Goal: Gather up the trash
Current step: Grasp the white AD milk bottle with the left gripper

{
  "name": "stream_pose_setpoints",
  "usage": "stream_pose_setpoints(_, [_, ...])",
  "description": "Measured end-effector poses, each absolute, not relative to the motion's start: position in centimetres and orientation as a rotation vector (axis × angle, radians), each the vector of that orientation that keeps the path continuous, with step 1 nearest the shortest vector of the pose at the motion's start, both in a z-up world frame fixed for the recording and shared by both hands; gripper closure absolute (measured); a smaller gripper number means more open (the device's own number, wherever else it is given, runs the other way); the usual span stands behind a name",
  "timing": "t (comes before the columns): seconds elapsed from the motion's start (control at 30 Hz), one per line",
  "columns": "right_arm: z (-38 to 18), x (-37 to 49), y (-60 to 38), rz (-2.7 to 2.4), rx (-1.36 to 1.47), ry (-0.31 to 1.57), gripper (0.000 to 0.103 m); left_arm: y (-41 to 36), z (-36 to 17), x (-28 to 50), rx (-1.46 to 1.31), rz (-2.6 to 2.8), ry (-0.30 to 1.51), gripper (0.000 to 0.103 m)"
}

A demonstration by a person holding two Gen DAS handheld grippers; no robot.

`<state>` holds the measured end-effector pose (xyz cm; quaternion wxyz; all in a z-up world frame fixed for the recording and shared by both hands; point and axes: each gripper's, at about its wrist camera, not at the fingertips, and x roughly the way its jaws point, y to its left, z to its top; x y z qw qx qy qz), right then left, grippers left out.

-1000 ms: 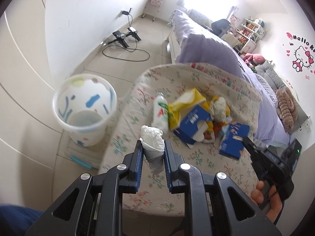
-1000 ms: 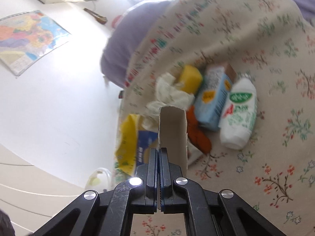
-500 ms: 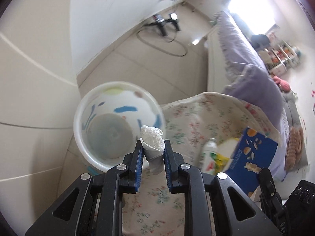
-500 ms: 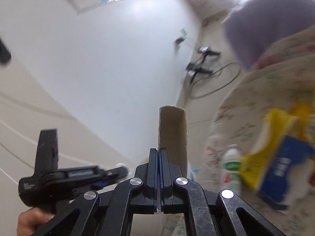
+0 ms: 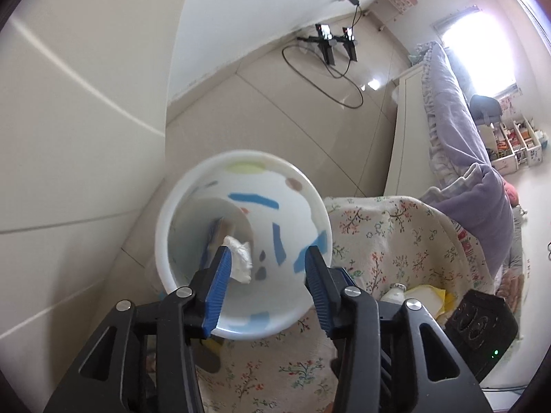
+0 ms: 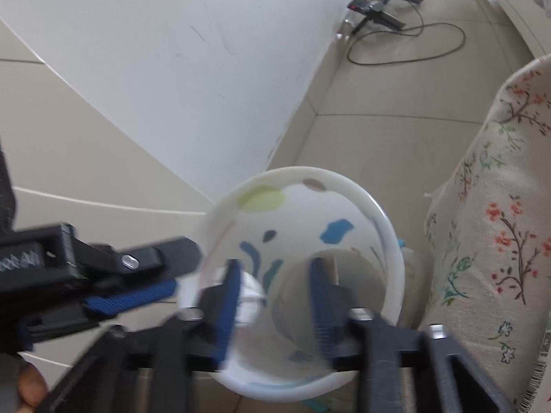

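Note:
A white bin [image 5: 311, 203] with coloured patches stands on the floor, right under both grippers. My left gripper [image 5: 268, 254] hangs over its mouth with jaws opening. The crumpled white tissue [image 5: 239, 258] lies loose against the left finger, inside the bin's mouth. A blue and brown carton [image 5: 218, 232] shows deeper in the bin. In the blurred right wrist view, my right gripper [image 6: 275, 268] is also above the bin [image 6: 385, 227], jaws opening and nothing pressed between them. The tissue [image 6: 253, 297] shows behind its left finger and a beige carton edge [image 6: 330, 265] by its right one. The left gripper [image 6: 186, 268] reaches in from the left.
A floral blanket [image 5: 385, 241] lies right of the bin, with a white bottle [image 5: 396, 292] and a yellow packet [image 5: 427, 296] on it. Black stands and a looped cable [image 5: 330, 51] lie on the tiled floor. A purple-covered bed [image 5: 458, 130] runs along the right, a wall on the left.
Both grippers swung from the blanket to above the bin and opened. The tissue has left the left jaws and the carton has left the right jaws.

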<state>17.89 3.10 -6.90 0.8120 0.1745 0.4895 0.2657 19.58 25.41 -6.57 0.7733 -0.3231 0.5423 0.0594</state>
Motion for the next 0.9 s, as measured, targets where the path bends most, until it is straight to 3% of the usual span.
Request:
stream_pose_setpoints(0.3, [-1.0,14.5,-3.9,0.538,0.335,0.994,0.056,23.4,-5.1,19.8,-0.650,0.078,1.158,0.052])
stream_pose_setpoints(0.6, [6.9,11.1,-18.7,0.352,0.275,0.905,0.043,14.6,-3.1,20.4,-0.463,-0.097,1.154,0.052])
stream_pose_setpoints(0.73, [7.1,9.9,-24.2,0.257,0.258,0.890,0.035,10.0,-3.8,20.5,-0.398,-0.188,1.202,0.052])
stream_pose_setpoints(0.9, [3.1,9.6,-30.3,0.124,0.368,0.949,0.034,5.1,-5.1,20.3,-0.292,-0.238,1.265,0.052])
